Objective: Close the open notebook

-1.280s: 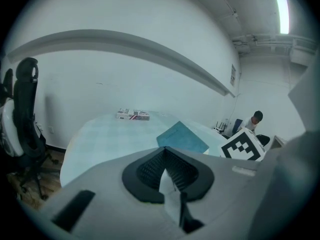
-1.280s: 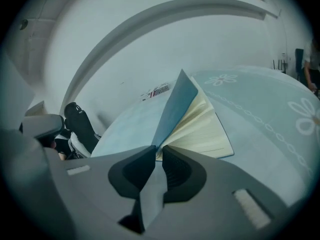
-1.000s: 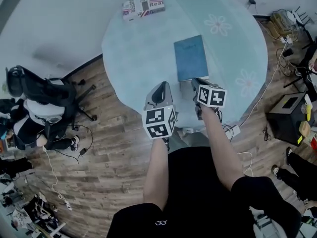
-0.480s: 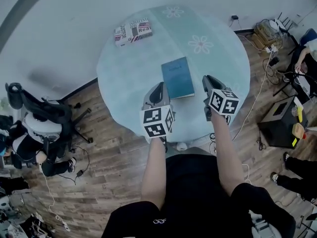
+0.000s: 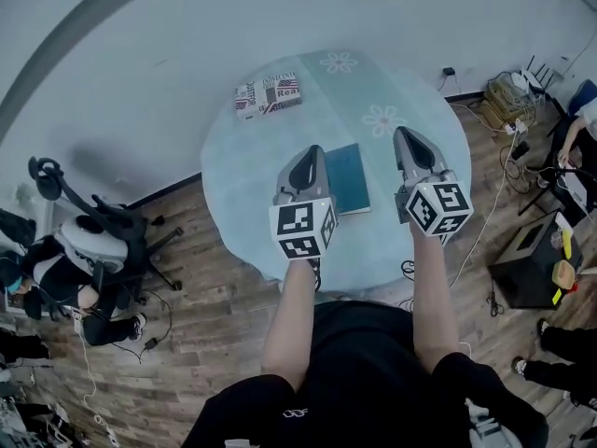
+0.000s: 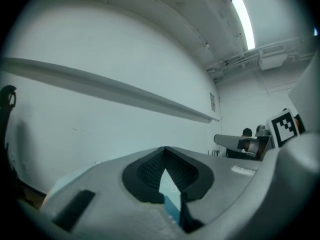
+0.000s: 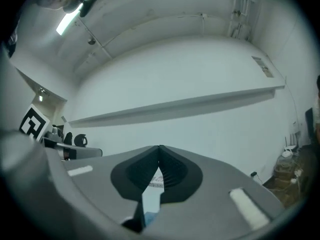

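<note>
Left gripper (image 5: pixel 313 151) shut, my right gripper (image 5: pixel 404 136) just closed, both empty, raised since earlier; notebook (image 5: pixel 350 179) apparently closed.

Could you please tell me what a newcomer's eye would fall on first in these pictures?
The left gripper and right gripper, each bearing a square-marker cube, hang shut and empty above a round pale-blue table; the right's jaws have just closed. Between them lies a closed blue notebook, and a printed box sits at the table's far edge.
</note>
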